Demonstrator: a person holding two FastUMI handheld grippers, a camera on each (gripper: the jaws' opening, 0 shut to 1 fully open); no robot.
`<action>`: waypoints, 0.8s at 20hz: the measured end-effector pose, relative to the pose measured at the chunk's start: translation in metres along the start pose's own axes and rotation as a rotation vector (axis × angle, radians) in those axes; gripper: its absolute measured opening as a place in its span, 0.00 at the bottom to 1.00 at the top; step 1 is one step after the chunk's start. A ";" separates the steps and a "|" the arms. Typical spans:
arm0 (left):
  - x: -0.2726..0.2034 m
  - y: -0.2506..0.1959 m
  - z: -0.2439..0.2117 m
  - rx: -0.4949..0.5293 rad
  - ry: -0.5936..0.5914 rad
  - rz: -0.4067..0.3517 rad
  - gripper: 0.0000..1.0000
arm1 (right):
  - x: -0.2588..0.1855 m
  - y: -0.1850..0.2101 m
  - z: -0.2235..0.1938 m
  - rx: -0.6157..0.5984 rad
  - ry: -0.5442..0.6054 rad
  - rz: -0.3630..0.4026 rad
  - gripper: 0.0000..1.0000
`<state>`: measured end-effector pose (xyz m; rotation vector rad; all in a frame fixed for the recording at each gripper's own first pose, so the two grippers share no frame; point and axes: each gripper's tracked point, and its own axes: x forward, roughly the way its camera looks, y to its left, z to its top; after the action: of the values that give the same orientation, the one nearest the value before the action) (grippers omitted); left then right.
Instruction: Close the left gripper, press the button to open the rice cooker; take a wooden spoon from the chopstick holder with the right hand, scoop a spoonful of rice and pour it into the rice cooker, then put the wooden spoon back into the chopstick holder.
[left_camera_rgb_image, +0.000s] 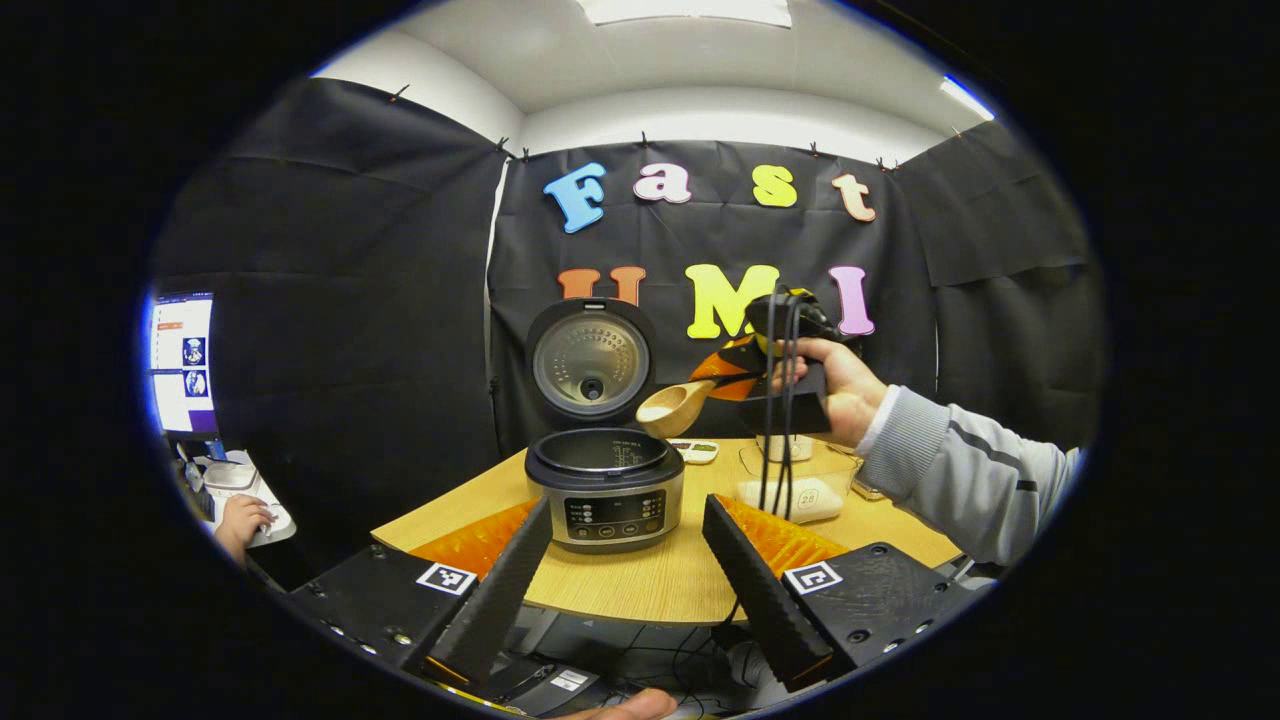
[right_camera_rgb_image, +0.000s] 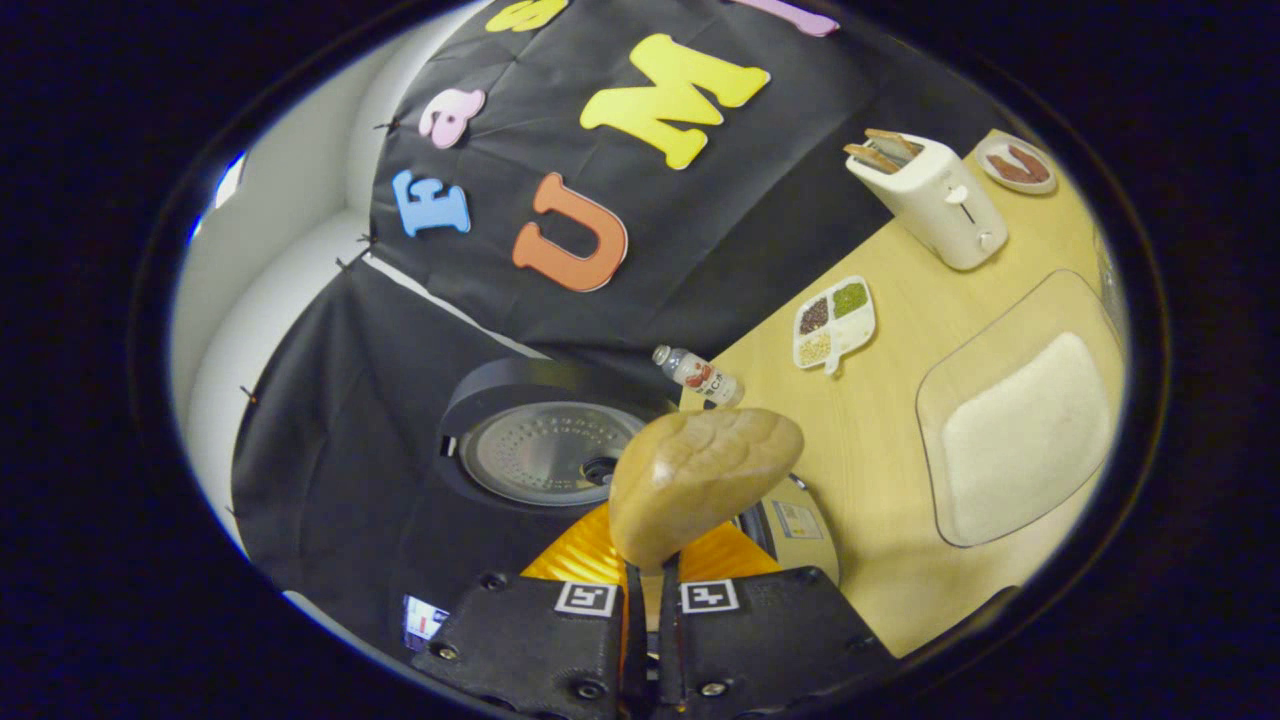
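Where toaster (right_camera_rgb_image: 935, 200) stands, beside plate (right_camera_rgb_image: 1017, 165).

The rice cooker (left_camera_rgb_image: 605, 488) is set on the table (left_camera_rgb_image: 650, 585), lid (left_camera_rgb_image: 590, 362) raised behind it. The wooden spoon (left_camera_rgb_image: 675, 408) is held above its right rim (by the right gripper (right_camera_rgb_image: 648, 585)); a tray of rice (right_camera_rgb_image: 1020, 430) lies farther right.

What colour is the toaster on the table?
The toaster is white or cream, seen best in the right gripper view.
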<state>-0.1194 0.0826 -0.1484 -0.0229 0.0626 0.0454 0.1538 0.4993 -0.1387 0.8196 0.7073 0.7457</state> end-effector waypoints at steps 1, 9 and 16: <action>-0.002 0.004 0.000 -0.004 -0.002 0.004 0.96 | 0.011 0.003 -0.005 -0.030 -0.002 -0.018 0.10; -0.011 0.017 0.000 0.000 -0.027 0.011 0.96 | 0.059 0.014 -0.030 -0.306 -0.050 -0.146 0.10; -0.013 0.023 -0.006 -0.041 -0.022 0.009 0.96 | 0.062 0.038 -0.037 -0.635 -0.124 -0.217 0.10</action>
<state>-0.1341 0.1044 -0.1545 -0.0635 0.0395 0.0563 0.1476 0.5806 -0.1411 0.2023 0.3992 0.6604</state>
